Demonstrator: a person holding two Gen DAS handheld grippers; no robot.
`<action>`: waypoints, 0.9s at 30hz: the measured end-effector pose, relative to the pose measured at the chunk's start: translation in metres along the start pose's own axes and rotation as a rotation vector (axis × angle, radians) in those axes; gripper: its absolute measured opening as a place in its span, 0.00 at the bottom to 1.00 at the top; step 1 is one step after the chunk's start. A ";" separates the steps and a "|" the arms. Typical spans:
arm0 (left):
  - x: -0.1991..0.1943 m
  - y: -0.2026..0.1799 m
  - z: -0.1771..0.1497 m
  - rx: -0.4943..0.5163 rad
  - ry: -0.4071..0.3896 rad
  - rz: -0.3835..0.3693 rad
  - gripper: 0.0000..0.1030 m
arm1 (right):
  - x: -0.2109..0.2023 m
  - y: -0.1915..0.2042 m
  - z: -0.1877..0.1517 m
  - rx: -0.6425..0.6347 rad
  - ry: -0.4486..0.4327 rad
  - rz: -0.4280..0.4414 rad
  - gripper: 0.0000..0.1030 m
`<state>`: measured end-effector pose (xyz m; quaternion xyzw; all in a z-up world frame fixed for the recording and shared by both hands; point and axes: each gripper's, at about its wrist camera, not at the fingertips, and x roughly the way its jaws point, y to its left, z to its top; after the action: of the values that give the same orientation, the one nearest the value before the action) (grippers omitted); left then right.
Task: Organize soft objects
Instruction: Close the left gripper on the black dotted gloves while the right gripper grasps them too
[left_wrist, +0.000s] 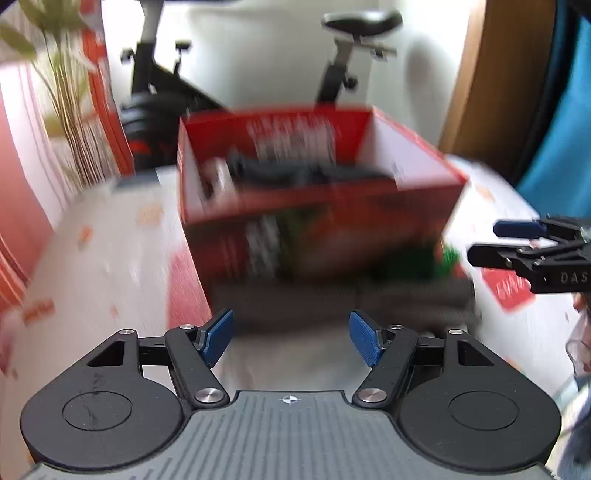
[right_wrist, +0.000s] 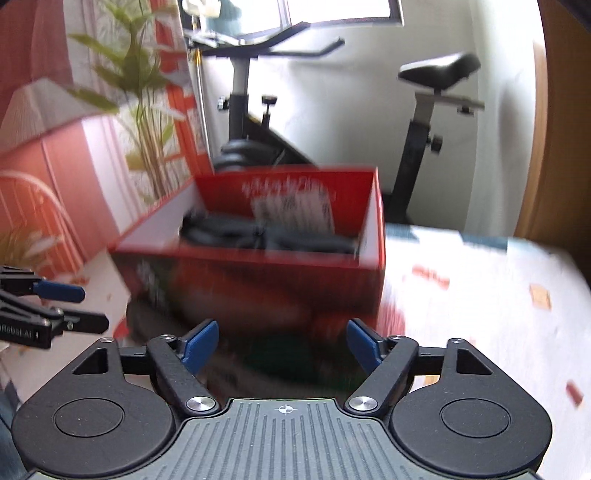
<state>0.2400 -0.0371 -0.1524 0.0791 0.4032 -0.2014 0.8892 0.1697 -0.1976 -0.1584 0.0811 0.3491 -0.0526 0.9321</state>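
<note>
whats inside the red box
Dark, black-looking soft items lie piled in the red box, blurred dark items. What lies beneath them is covered, and the near wall hides the bottom.

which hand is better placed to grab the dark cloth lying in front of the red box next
Probably the left. The dark cloth lies just ahead of the open left gripper, centred between its fingers. The right gripper, also open, faces mostly green fabric. Both views are blurred.

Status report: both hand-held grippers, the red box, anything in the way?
Left hand-held gripper open, empty. Right hand-held gripper open, empty. Red box ahead, dark cloth inside. Nothing between; picture blurred.
</note>
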 end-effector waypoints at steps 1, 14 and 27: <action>0.003 -0.002 -0.008 -0.002 0.022 -0.009 0.69 | 0.001 0.002 -0.008 -0.001 0.018 -0.001 0.77; 0.006 -0.019 -0.080 -0.043 0.153 -0.113 0.69 | 0.000 0.027 -0.072 -0.072 0.127 0.023 0.86; 0.021 -0.036 -0.102 -0.048 0.231 -0.149 0.28 | 0.007 0.027 -0.083 -0.051 0.148 0.046 0.79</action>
<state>0.1675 -0.0449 -0.2346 0.0502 0.5124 -0.2469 0.8210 0.1262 -0.1561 -0.2213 0.0690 0.4164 -0.0162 0.9064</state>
